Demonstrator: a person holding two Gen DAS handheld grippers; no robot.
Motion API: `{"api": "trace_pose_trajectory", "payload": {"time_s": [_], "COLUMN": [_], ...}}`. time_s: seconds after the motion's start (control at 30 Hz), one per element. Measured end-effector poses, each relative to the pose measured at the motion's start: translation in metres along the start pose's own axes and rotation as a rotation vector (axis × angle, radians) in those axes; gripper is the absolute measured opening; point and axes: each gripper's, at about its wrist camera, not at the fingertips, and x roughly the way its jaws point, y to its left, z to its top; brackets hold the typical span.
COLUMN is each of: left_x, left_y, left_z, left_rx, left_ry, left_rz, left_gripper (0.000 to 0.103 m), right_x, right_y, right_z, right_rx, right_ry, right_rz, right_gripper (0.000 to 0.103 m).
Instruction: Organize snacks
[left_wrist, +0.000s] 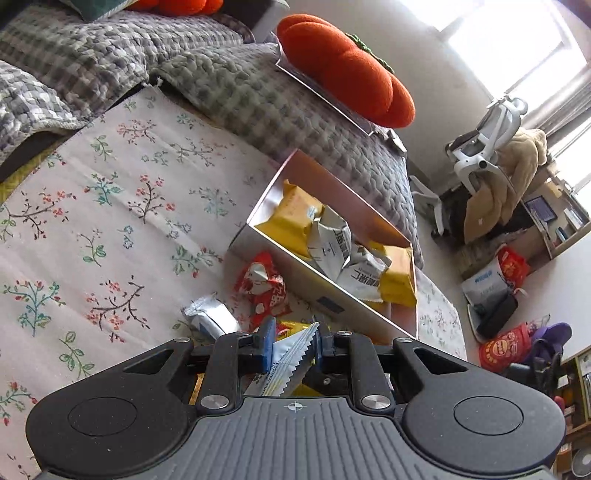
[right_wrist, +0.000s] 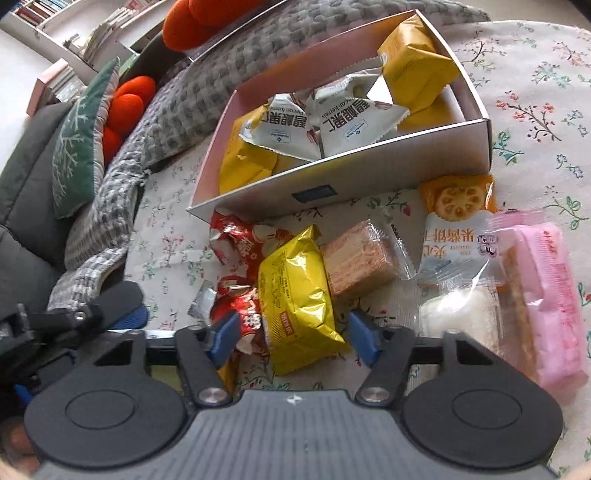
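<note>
My left gripper (left_wrist: 295, 338) is shut on a silver-blue snack packet (left_wrist: 291, 356) with a zigzag edge, held just above the floral cloth. Ahead of it stands the open white box (left_wrist: 280, 254), holding yellow and white packets. In the right wrist view, my right gripper (right_wrist: 293, 334) hangs low over the loose pile, its blue pads (right_wrist: 364, 339) on either side of a yellow foil packet (right_wrist: 295, 295). The pads do not visibly squeeze it. A red packet (right_wrist: 245, 314) lies against the left pad. The box (right_wrist: 369, 173) sits just beyond the pile.
Loose on the cloth are a clear-wrapped wafer (right_wrist: 358, 258), a lotus-root cracker packet (right_wrist: 454, 225), a white rice cake (right_wrist: 458, 317) and a pink packet (right_wrist: 546, 295). A red packet (left_wrist: 262, 288) and a silver packet (left_wrist: 210, 317) lie near the box. A grey quilt (left_wrist: 229, 85) borders the cloth.
</note>
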Motion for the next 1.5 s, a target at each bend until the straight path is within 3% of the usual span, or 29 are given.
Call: {"api": "trace_pose_trajectory", "payload": {"time_s": [0.2, 0.37, 1.1, 1.5], "left_x": [-0.004, -0.006, 0.003, 0.046], "left_y": [-0.001, 0.001, -0.018, -0.06], "left_z": [0.003, 0.005, 0.041, 0.072], "left_rx": [0.018, 0.015, 0.018, 0.044], "left_ry": [-0.033, -0.041, -0.076, -0.11], "left_rz": [0.008, 0.008, -0.035, -0.093], "left_gripper": [0.018, 0.018, 0.018, 0.018], "right_x": [0.003, -0.006, -0.044, -0.076], "right_y": [-0.001, 0.004, -0.001, -0.029], "right_z": [-0.003, -0.004, 0.015, 0.046], "right_rx": [0.007, 0.023, 0.103, 0.182], "right_ry": [-0.003, -0.004, -0.088, -0.224], "right_rz": [0.001, 0.016, 0.041, 0.083], "right_gripper": [0.028, 0.022, 0.021, 0.021]}}
